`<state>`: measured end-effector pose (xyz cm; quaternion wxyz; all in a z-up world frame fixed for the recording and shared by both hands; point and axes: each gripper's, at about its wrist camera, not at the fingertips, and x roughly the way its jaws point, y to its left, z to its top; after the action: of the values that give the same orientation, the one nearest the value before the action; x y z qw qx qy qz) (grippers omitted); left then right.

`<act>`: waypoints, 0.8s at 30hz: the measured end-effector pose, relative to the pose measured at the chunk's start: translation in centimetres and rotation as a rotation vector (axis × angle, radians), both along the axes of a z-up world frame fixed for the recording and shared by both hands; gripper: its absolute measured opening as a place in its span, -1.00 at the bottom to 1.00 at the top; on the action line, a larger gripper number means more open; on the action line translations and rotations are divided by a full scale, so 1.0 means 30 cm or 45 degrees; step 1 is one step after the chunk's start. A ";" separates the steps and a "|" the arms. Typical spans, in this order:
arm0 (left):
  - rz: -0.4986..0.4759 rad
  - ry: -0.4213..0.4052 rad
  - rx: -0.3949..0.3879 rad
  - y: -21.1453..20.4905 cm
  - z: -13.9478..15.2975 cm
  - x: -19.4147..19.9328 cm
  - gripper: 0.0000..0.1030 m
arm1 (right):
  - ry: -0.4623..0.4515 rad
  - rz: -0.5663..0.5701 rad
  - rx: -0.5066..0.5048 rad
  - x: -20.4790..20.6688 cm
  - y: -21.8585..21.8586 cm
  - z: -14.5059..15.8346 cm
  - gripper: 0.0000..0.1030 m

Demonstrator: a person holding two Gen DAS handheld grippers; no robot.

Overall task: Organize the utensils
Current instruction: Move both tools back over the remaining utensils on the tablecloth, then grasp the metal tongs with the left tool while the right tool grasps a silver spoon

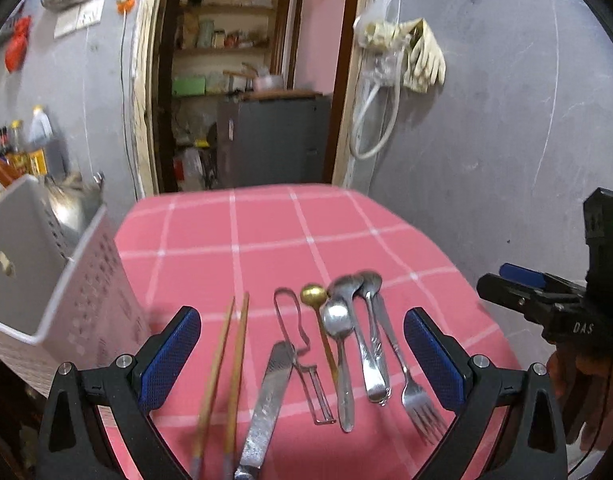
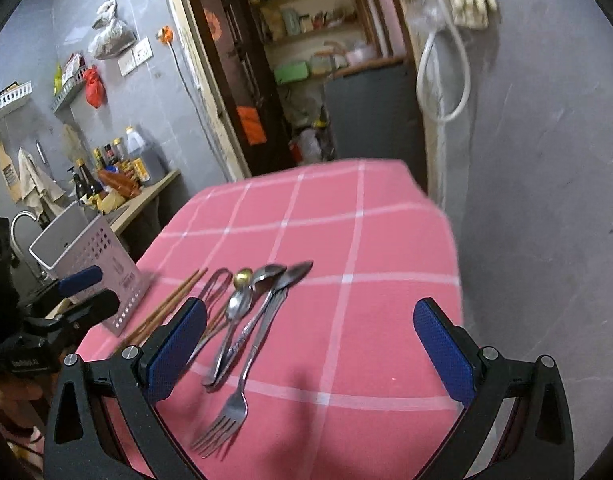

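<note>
Utensils lie in a row on the pink checked tablecloth point(image 1: 234, 240): two wooden chopsticks point(image 1: 226, 360), a table knife point(image 1: 266, 400), a metal peeler point(image 1: 294, 332), a gold spoon point(image 1: 315, 295), several steel spoons point(image 1: 342, 344) and a fork point(image 1: 416, 396). A white perforated utensil holder point(image 1: 66, 300) stands at the table's left edge. My left gripper point(image 1: 302, 356) is open above the utensils, empty. My right gripper point(image 2: 310, 344) is open and empty over the fork point(image 2: 230, 412) and spoons point(image 2: 242, 304). The holder point(image 2: 86, 264) is left of it.
The grey wall point(image 1: 486, 140) is close behind the table on the right. An open doorway point(image 1: 246, 80) to a pantry is behind. A counter with bottles point(image 2: 118, 172) and a sink tap point(image 2: 20, 224) lies to the left. The other gripper point(image 1: 546, 300) shows at the right.
</note>
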<state>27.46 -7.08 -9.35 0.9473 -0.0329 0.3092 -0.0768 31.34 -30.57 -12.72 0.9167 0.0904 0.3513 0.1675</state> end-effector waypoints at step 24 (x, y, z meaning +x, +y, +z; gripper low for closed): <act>-0.020 0.451 -0.070 -0.021 -0.223 0.268 -0.17 | 0.249 0.352 -0.088 0.238 0.227 -0.210 -0.44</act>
<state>35.51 -7.70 -16.03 0.8761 -0.0695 0.4693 -0.0854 38.49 -23.75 -19.00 0.8489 0.0255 0.4535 0.2703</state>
